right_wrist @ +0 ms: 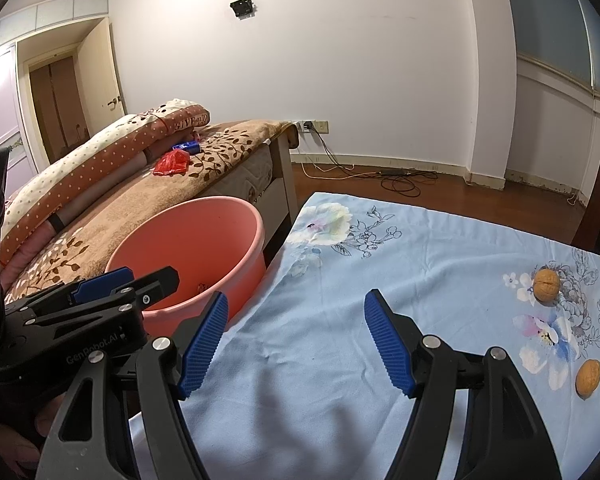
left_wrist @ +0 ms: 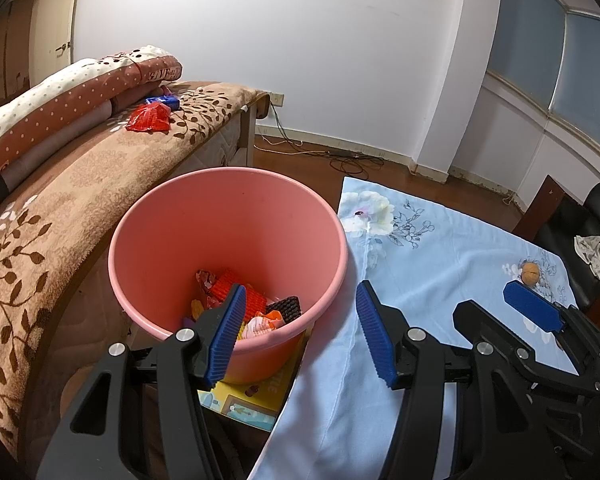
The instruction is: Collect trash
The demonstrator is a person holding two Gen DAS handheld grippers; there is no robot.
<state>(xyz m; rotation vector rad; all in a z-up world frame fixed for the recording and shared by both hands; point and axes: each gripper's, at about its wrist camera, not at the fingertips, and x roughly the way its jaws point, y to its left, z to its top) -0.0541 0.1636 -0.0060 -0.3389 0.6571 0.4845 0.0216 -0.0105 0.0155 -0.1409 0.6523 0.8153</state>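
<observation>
Hovering over the rim of the pink bucket [left_wrist: 228, 236], left gripper [left_wrist: 300, 332], blue ribbed pads spread wide, nothing between them. Holding above the pale blue floral cloth [right_wrist: 400, 272], right gripper [right_wrist: 296, 340], likewise spread and empty. Reading "GenRobot.AI" on the black body of the left gripper in the right wrist view. Lying at the bucket bottom: crumpled wrappers [left_wrist: 252, 308] in red, orange and dark tones, print illegible. Resting on the cloth at right: two walnuts [right_wrist: 546, 285], well apart from each other. Sitting on the brown leaf-patterned bedspread [left_wrist: 60, 208] beyond the bucket: red wrapper [left_wrist: 149, 118], and just behind it a blue packet [left_wrist: 164, 101], possibly a biscuit brand, lettering too small to confirm. Showing partial text "GIVE" on the folded polka-dot quilt [right_wrist: 100, 152].
</observation>
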